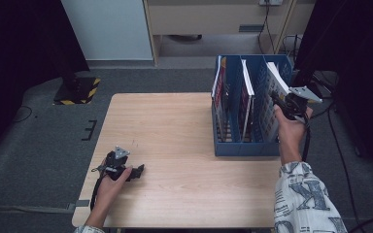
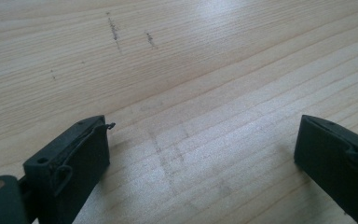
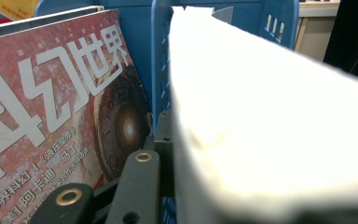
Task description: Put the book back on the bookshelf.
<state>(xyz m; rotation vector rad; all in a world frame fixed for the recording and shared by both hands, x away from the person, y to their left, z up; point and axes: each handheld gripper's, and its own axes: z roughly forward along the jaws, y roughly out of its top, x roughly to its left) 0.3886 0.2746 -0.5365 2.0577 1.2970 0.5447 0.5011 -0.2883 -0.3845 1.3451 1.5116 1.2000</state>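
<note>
Near the front left corner of the worktop (image 1: 175, 131), the left claw (image 1: 137, 172) is rested on the bare wood, its jaws spread wide with nothing between them; in the left gripper view just the wood grain and a few faint marks are seen between the two jaws. This hand appears to take no part in the work for now.

At the right edge of the worktop, toward the far corner, a blue file rack (image 1: 245, 145) is stood with three compartments. A magazine is seen in the leftmost compartment, and a red-covered magazine (image 3: 51, 116) in the middle one.

In the rightmost compartment, a thick white-edged book (image 1: 275, 80) is pinched at its top by the right claw (image 1: 278, 101), the jaws pressed against its two sides. The book is seen leaning, its lower part already inside the compartment.

Whether the book is being set in or drawn out cannot be told. If it is being filed, little is judged to be left: the book is to be lowered fully and released.
</note>
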